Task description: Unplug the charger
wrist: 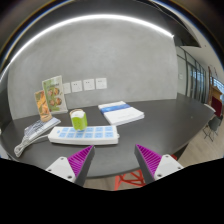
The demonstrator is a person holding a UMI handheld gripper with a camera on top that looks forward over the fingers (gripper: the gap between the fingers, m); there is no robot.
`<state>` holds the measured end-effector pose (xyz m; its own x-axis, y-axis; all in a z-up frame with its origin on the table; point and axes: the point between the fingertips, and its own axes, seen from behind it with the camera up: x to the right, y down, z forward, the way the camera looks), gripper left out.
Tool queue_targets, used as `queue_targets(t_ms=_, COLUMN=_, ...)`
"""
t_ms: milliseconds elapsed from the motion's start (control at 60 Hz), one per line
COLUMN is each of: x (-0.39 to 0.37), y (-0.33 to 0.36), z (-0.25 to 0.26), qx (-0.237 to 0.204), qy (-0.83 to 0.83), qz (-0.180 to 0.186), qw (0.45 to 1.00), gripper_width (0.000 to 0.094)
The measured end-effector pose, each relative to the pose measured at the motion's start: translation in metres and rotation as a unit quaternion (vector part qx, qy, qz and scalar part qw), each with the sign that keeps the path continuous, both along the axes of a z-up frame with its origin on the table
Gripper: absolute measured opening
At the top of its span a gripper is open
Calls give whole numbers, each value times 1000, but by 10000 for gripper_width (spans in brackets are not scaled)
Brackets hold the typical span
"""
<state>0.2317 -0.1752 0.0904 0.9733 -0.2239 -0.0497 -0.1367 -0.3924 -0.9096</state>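
My gripper (114, 158) is open and empty, its two purple pads (78, 158) wide apart above the near edge of a dark round table (150, 138). On the grey wall beyond the table sits a row of white wall sockets (83, 86). I cannot make out a charger or plug in them from here. A white cable or cord bundle (28, 140) lies at the table's left side.
On the table are a light blue tray (84, 135), a green cup (78, 120), white stacked papers (122, 112) and a leaflet stand (50, 97). A red chair frame (128, 181) shows below the table edge. A glass-walled corridor (200, 85) runs at the right.
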Motion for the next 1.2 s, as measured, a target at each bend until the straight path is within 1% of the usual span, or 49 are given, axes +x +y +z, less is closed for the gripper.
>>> queue_targets(t_ms=100, x=-37, y=47, z=-9, qx=-5, qy=-4, qz=8, qw=1000, gripper_width=833)
queue_targets(t_ms=150, x=-56, y=65, z=-16, qx=-11, qy=-3, qz=19, qw=1000, gripper_width=833)
queue_targets(t_ms=200, x=-73, y=86, z=-21, qx=-8, qy=1, qz=33, qw=999, gripper_width=835)
queue_targets(t_ms=300, x=-96, y=124, z=-32, qx=-4, qy=4, qz=47, qw=999, gripper_width=837)
queue_targets(t_ms=417, x=-96, y=168, z=-41, qx=2, qy=-10, qz=35, qw=999, gripper_width=836)
queue_targets(t_ms=483, x=-100, y=194, z=-38, qx=17, qy=-17, qz=41, qw=999, gripper_width=833)
queue_targets(t_ms=550, x=-96, y=216, z=-41, qx=19, qy=-33, qz=34, qw=999, gripper_width=824)
queue_targets(t_ms=600, x=-96, y=231, z=-39, qx=27, qy=-43, qz=32, qw=998, gripper_width=805)
queue_targets(t_ms=617, x=-95, y=235, z=-39, qx=30, qy=-46, qz=30, qw=998, gripper_width=782)
queue_targets(t_ms=633, x=-94, y=239, z=-38, qx=31, qy=-49, qz=28, qw=998, gripper_width=802)
queue_targets(t_ms=650, x=-94, y=241, z=-38, qx=32, qy=-52, qz=27, qw=998, gripper_width=725)
queue_targets(t_ms=683, x=-101, y=246, z=-38, qx=36, qy=-49, qz=39, qw=997, gripper_width=523)
queue_targets(t_ms=767, x=-104, y=246, z=-38, qx=43, qy=-66, qz=36, qw=996, gripper_width=445)
queue_targets(t_ms=800, x=-103, y=245, z=-37, qx=49, qy=-66, qz=28, qw=996, gripper_width=429)
queue_targets(t_ms=817, x=-102, y=245, z=-37, qx=53, qy=-63, qz=23, qw=996, gripper_width=457)
queue_targets(t_ms=833, x=-103, y=245, z=-37, qx=54, qy=-62, qz=22, qw=996, gripper_width=402)
queue_targets(t_ms=867, x=-104, y=245, z=-37, qx=51, qy=-72, qz=27, qw=996, gripper_width=361)
queue_targets(t_ms=950, x=-104, y=247, z=-37, qx=45, qy=-73, qz=32, qw=996, gripper_width=322)
queue_targets(t_ms=1017, x=-105, y=247, z=-34, qx=38, qy=-63, qz=38, qw=997, gripper_width=319)
queue_targets(t_ms=1050, x=-106, y=247, z=-22, qx=51, qy=-62, qz=44, qw=996, gripper_width=321)
queue_targets(t_ms=1067, x=-105, y=247, z=-8, qx=67, qy=-64, qz=44, qw=995, gripper_width=322)
queue_targets(t_ms=1117, x=-97, y=244, z=48, qx=124, qy=-90, qz=39, qw=987, gripper_width=321)
queue_targets(t_ms=1150, x=-89, y=242, z=87, qx=154, qy=-105, qz=35, qw=982, gripper_width=321)
queue_targets(t_ms=1200, x=-76, y=238, z=131, qx=189, qy=-107, qz=33, qw=976, gripper_width=319)
